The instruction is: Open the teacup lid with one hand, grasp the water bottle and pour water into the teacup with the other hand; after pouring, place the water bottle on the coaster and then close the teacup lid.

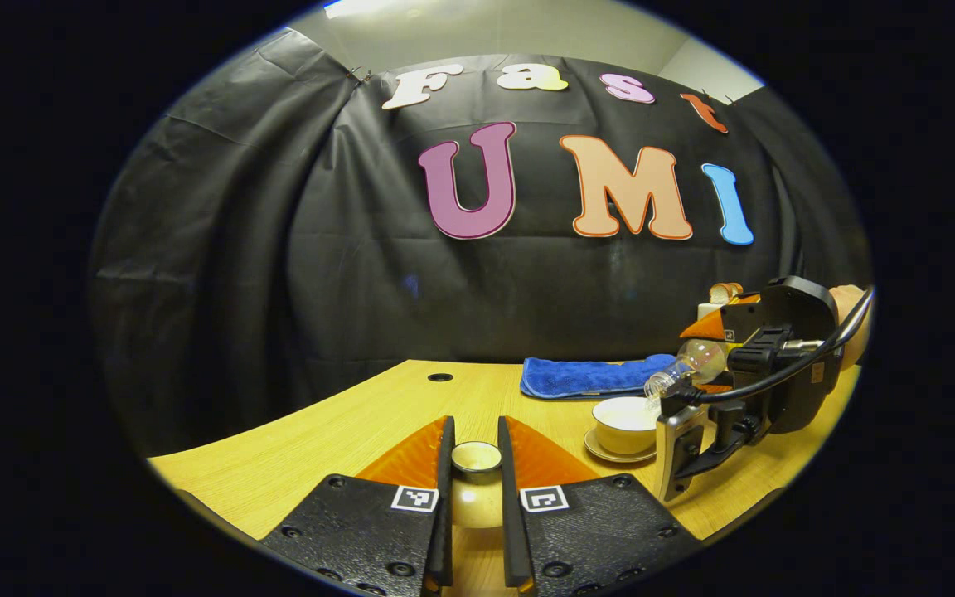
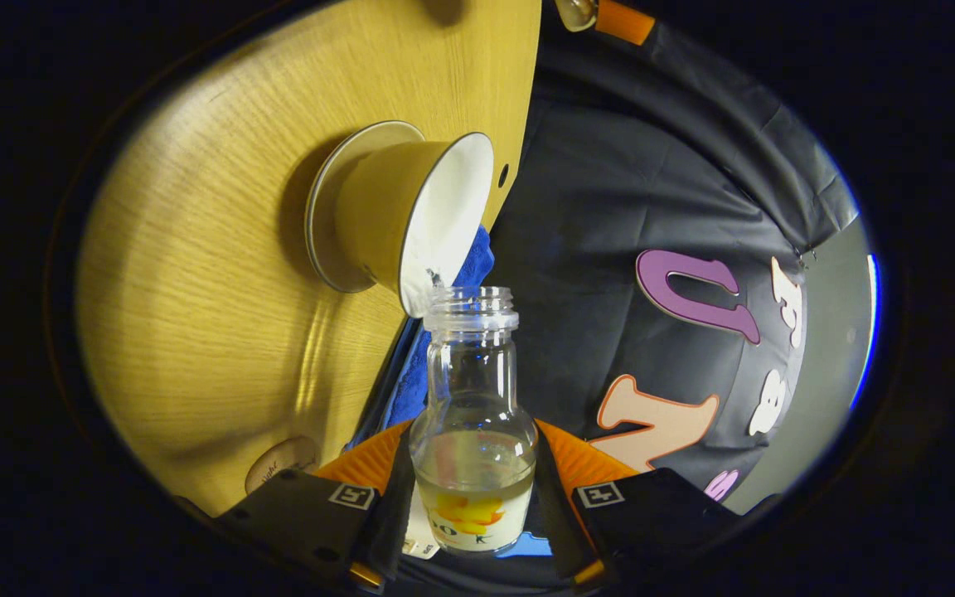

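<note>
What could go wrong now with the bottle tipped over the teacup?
The water bottle mouth sits right at the rim of the teacup, so water may run down the outside onto the saucer or table. The left gripper holds the lid low beside the cup; a bump might knock it.

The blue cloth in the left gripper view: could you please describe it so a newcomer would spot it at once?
Start at the wooden table and look to its far edge by the black wall. The blue cloth lies flat there, behind the teacup on its saucer. It is the one soft, blue thing on the tabletop.
</note>
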{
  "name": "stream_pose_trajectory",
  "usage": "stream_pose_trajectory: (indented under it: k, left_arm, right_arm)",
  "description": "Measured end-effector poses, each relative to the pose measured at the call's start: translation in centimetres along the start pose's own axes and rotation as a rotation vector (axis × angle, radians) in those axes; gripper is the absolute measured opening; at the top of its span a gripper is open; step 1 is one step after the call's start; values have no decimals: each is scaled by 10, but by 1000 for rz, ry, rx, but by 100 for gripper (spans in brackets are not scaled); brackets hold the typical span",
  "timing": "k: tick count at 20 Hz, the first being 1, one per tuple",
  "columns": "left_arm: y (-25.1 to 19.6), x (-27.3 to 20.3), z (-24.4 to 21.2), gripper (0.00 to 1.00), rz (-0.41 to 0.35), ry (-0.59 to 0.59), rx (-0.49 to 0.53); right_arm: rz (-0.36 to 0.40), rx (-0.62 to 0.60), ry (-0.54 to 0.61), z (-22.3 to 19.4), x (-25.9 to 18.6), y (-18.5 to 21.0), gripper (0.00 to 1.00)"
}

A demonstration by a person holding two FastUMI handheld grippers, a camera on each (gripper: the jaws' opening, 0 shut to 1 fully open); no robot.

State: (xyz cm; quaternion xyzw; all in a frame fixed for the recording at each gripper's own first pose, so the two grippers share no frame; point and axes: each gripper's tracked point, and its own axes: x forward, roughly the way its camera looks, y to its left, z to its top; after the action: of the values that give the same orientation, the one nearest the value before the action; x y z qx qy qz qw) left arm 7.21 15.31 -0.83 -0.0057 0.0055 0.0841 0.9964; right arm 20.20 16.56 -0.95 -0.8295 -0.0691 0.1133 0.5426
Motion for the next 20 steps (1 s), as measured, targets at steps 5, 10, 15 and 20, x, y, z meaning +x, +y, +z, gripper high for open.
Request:
stream_pose_trajectory:
  k: [5, 10, 15, 20]
  left_arm:
    - [0, -1, 1, 21, 0, 0, 0]
    - [0, -1, -1, 22, 0, 1, -1]
    - [0, 0, 0, 22, 0, 1, -1]
    - [0, 0, 0, 22, 1, 1, -1]
  right_arm:
    - [-35, -113, -27, 4, -1, -11, 73]
    - [-59, -180, -47, 11, -2, -23, 73]
    - [-71, -223, -73, 21, -3, -28, 73]
    - [-66, -215, -79, 22, -2, -29, 72]
